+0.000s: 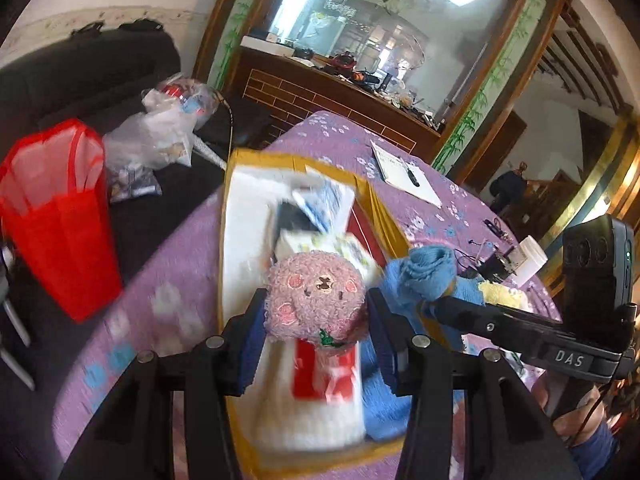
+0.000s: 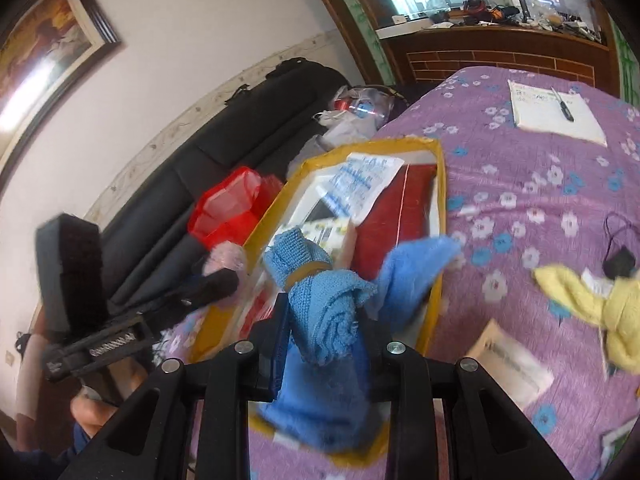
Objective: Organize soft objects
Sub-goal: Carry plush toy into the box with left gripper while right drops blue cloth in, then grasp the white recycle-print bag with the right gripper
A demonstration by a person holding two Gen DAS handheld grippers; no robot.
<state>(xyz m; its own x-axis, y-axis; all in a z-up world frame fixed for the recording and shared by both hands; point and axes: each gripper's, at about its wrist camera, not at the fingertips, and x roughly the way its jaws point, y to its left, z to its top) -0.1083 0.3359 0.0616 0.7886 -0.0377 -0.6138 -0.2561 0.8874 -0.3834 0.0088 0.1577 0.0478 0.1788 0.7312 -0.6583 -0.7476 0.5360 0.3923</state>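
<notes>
Left gripper [image 1: 316, 312]: closed on one pink plush [image 1: 318, 300], held above the one yellow-rimmed box [image 1: 228, 184]. Right gripper [image 2: 326, 320]: clamped on one blue cloth roll [image 2: 320, 292], over the same box, its loose end hanging toward the near rim. One yellow cloth [image 2: 592, 300]: well right of the right gripper, on the purple cover [image 2: 520, 184]. One red bag [image 1: 56, 216]: left of the left gripper, off the table edge. Beyond the box: one notepad [image 2: 556, 114], open cover around it.

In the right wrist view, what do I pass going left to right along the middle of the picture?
left gripper → red bag → yellow-rimmed box → yellow cloth
</notes>
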